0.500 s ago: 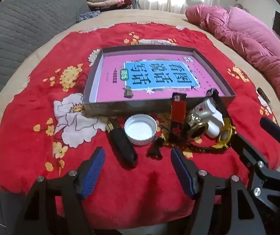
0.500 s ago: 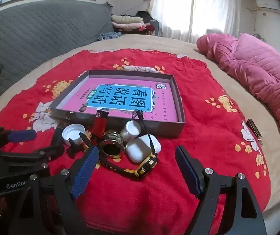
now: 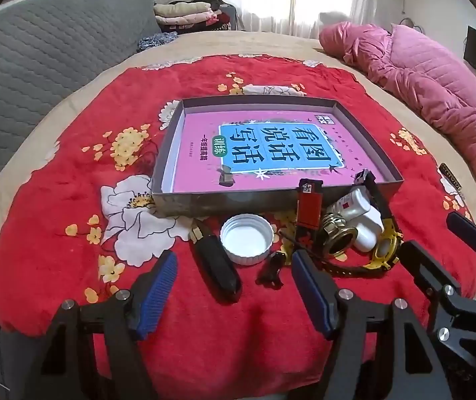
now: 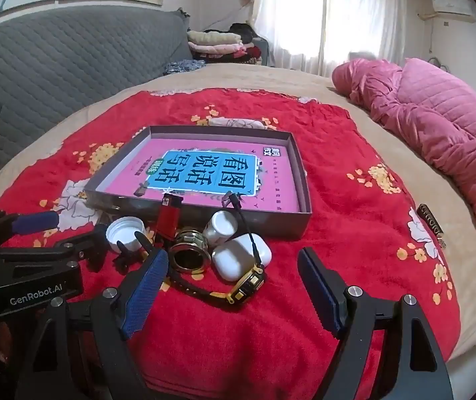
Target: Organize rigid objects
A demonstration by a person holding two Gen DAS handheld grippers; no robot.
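Observation:
A grey shallow box (image 3: 204,204) (image 4: 299,180) holding a pink book lies on the red flowered cloth. In front of it sit a black capsule-shaped object (image 3: 216,266), a white lid (image 3: 247,238) (image 4: 124,230), a small black clip (image 3: 271,268), a red lighter (image 3: 308,205) (image 4: 169,215), a brass ring (image 3: 338,236) (image 4: 189,253), a white bottle (image 3: 349,205) (image 4: 221,226), a white earbud case (image 4: 241,260) and a yellow-black watch (image 3: 384,250) (image 4: 244,288). My left gripper (image 3: 234,291) hangs open just short of the capsule and clip. My right gripper (image 4: 229,286) stands open around the watch's near side, touching nothing.
A pink quilted garment (image 3: 431,90) (image 4: 438,126) lies on the bed at the right. A grey padded headboard (image 3: 38,60) runs along the left, with folded clothes (image 4: 218,45) behind. A small dark tag (image 4: 431,221) lies near the cloth's right edge.
Both views have tipped up a little, so the objects sit lower in frame. Nothing on the cloth has moved and both grippers stay open.

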